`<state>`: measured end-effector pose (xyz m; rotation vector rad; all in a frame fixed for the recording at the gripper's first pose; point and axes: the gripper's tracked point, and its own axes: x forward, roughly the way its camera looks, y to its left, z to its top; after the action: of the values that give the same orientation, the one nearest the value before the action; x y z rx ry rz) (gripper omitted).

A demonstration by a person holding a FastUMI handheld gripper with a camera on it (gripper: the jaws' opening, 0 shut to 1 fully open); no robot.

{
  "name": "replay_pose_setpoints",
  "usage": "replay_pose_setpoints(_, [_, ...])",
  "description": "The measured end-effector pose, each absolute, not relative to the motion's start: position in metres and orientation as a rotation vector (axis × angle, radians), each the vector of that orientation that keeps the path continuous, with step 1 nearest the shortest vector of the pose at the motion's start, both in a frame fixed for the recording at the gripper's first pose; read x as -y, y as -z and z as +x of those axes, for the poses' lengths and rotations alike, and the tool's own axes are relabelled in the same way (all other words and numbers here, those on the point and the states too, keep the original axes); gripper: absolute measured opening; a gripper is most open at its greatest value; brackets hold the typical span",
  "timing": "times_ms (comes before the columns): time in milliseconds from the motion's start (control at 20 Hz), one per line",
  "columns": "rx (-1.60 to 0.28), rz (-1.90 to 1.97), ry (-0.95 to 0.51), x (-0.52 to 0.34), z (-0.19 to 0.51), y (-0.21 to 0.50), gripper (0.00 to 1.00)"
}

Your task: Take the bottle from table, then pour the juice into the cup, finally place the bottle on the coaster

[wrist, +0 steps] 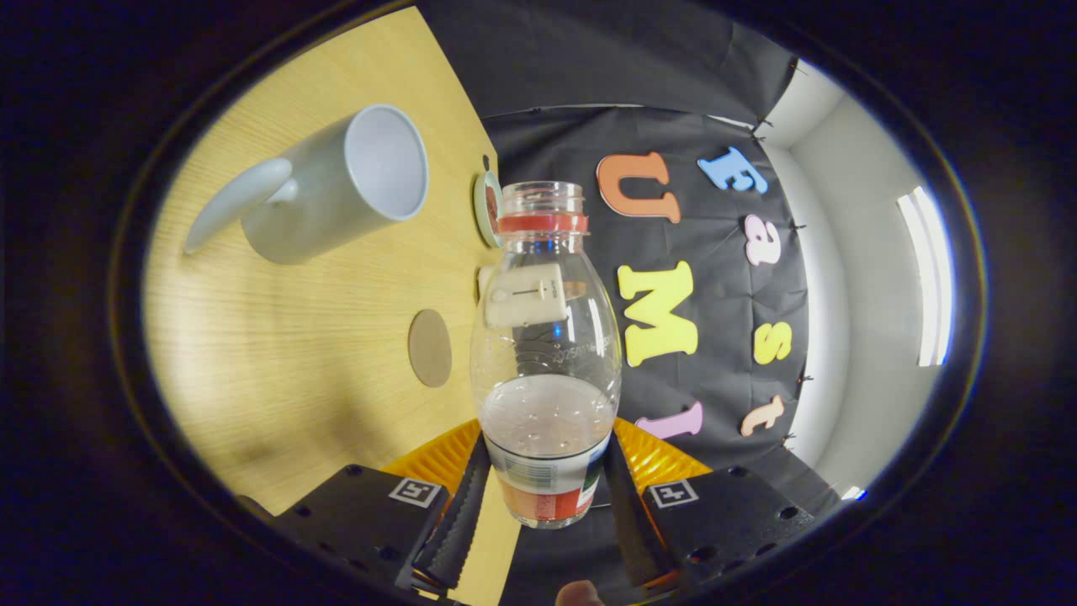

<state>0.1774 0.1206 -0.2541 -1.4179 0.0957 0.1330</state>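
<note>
Black cloth forms the booth wall [715, 337] beyond the scene, with a pale wall and a bright strip light [930, 278] to the right of it. To the left, a light wood-grain tabletop [278, 362] appears strongly tilted in the view, as the tool is rolled to one side. The tool [547, 505] is clamped on the lower body of a clear plastic bottle [547, 353]: both fingers [458, 522] press against its sides, one on the left and one on the right, at the level of the label band. The bottle projects forward from between the fingers, with its open mouth pointing away from the tool; a red ring sits below the threaded neck and no cap is fitted. A small amount of pale liquid rests at the near end of the bottle, close to the fingers. A pale grey cup [336, 189] with a handle stands on the tabletop to the far left of the bottle, well apart from it, with its opening facing toward the bottle side. A round brown coaster [430, 348] lies flat on the tabletop, just left of the bottle's mid-body. A small round object [486, 209] at the tabletop edge, beside the bottle neck, cannot be identified.
</note>
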Motion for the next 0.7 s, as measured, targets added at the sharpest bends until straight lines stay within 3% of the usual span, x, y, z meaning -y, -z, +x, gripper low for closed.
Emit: replay_pose_setpoints(700, [-0.029,-1.607,-0.143,-0.140,0.190,0.240,0.75])
